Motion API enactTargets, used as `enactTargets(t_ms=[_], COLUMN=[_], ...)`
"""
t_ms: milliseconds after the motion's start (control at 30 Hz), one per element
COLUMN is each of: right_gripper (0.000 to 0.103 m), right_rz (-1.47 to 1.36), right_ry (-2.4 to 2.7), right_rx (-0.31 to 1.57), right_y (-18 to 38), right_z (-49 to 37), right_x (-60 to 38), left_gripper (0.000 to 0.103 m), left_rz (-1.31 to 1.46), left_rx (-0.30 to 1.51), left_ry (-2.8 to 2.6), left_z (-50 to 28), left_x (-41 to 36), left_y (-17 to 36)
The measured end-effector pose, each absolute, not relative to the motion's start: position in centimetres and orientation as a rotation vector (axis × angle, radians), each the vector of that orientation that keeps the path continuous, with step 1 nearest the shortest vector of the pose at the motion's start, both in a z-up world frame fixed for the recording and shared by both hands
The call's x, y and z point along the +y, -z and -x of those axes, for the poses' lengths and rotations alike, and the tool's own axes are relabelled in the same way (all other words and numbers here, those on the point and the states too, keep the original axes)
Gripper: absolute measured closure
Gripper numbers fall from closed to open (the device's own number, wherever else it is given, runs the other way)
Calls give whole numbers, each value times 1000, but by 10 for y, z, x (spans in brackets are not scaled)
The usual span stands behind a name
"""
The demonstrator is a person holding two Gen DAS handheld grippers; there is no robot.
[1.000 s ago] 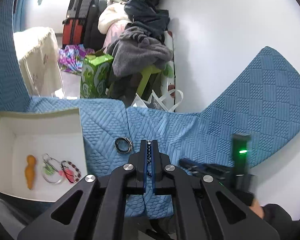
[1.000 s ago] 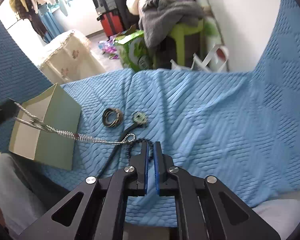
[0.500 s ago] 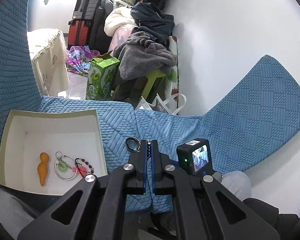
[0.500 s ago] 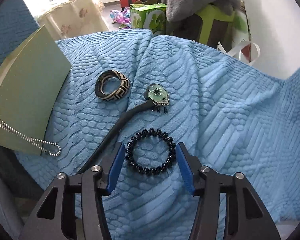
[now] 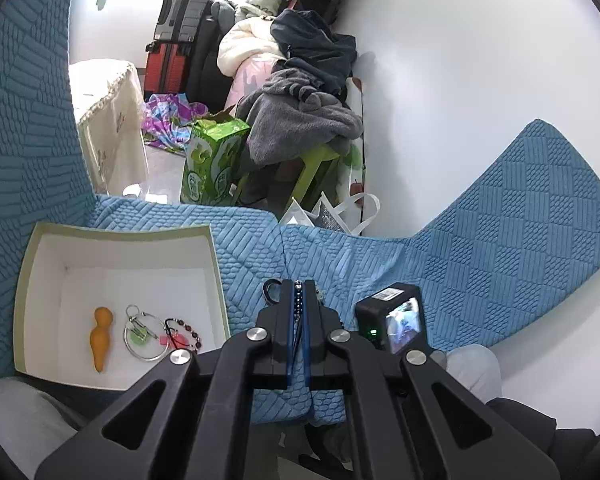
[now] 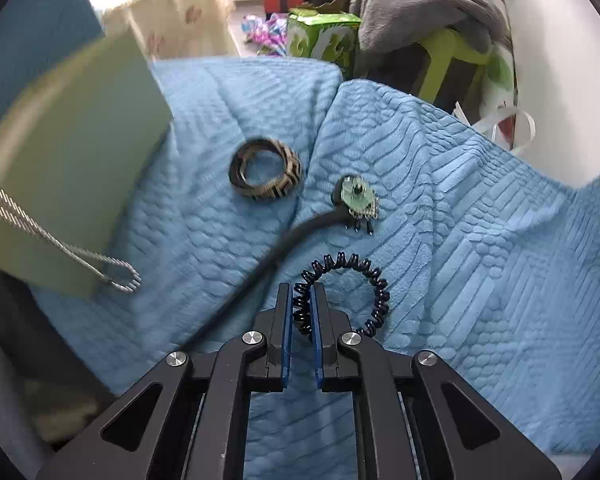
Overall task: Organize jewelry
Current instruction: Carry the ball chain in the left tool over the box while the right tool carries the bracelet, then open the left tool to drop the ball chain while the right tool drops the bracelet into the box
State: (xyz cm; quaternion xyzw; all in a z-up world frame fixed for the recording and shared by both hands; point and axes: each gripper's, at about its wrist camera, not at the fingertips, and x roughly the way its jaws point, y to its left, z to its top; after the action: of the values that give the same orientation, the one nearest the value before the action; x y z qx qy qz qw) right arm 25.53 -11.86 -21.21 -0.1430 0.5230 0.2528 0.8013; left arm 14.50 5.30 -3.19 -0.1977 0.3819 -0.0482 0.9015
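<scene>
Three pieces sit in the box (image 5: 116, 240) lower left; right hand-held gripper (image 6: 301, 308) pinches the bead bracelet (image 6: 364, 276), left hand-held gripper (image 5: 299, 304) pinches a chain (image 5: 298, 300). Bangle (image 6: 266, 176) and pendant (image 6: 356, 196) remain on the blanket (image 6: 460, 240).

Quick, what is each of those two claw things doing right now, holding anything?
Left gripper: jaws shut on a thin silver chain.
Right gripper: jaws shut on the black bead bracelet.
</scene>
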Motion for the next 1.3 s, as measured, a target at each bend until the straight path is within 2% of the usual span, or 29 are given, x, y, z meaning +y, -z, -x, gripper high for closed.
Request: enactTargets(t_ms=[433,700,833,967,1300], right_gripper=[96,96,96,96,96], right_rz=[183,132,116,126,175], right_ry=[-691,-776,-804,-814,-815], right_rx=[880,802,799,821,956], right_y=[43,-15,-19,-5,79], right_z=[-246,-227,-220,-216,-200], right_x=[-72,-32,-16,3,41], left_gripper=[101,101,101,101,101], left_rz=[350,349,348,364,409], left_rx=[723,663,658,687,839], left_ry=[61,34,20,11,-3], left_z=[-144,-132,-132,-134,-135], left_x=[79,115,133,149,175], left_y=[-22,-54,-54,-32,56])
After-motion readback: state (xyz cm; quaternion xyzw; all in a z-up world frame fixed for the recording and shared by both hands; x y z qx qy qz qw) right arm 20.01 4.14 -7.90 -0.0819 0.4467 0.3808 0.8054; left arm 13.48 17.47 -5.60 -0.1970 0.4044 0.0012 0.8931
